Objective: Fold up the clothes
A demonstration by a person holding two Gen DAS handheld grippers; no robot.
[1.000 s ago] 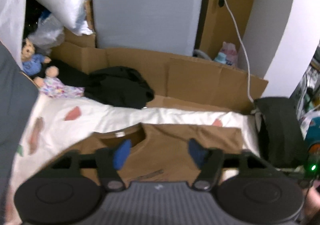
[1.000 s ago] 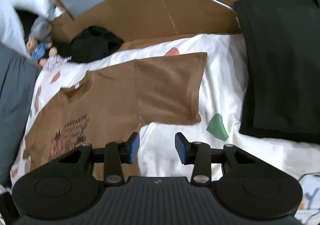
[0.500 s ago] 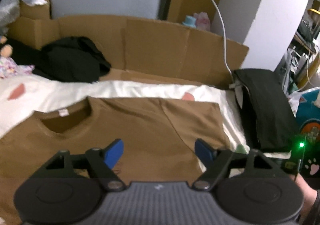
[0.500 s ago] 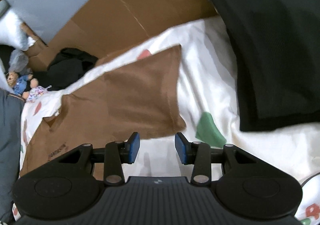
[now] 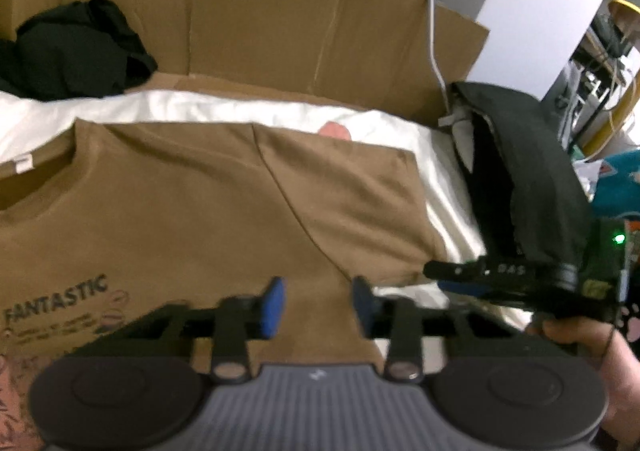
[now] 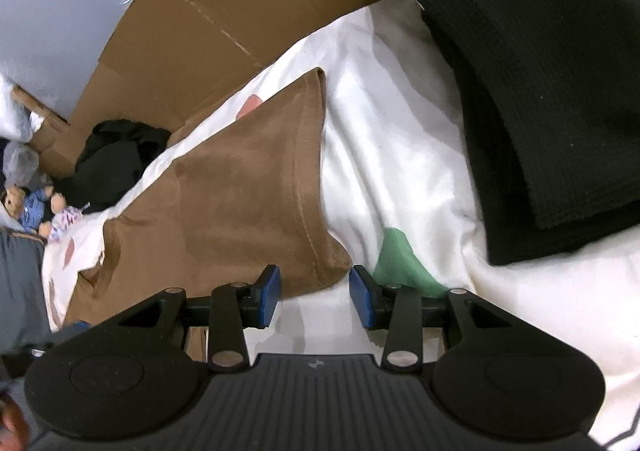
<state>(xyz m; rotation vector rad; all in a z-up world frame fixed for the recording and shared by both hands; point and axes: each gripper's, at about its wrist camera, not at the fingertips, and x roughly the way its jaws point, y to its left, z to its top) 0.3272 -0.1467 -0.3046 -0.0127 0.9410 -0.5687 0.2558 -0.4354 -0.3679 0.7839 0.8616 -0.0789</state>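
brown T-shirt (image 5: 168, 211) cut off left, left tool (image 5: 318, 305) blurred

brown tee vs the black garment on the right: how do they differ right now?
The brown T-shirt is spread flat in one layer; the black garment is folded into a stack. The T-shirt carries a "FANTASTIC" print; the black garment shows none. The T-shirt's sleeve lies by the right gripper; the black garment lies apart. Both rest on the white sheet.

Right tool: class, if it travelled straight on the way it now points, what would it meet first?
Most likely the hem corner of the brown T-shirt's sleeve, lying just ahead between the right tool's open jaws, on the white sheet; depth is uncertain.
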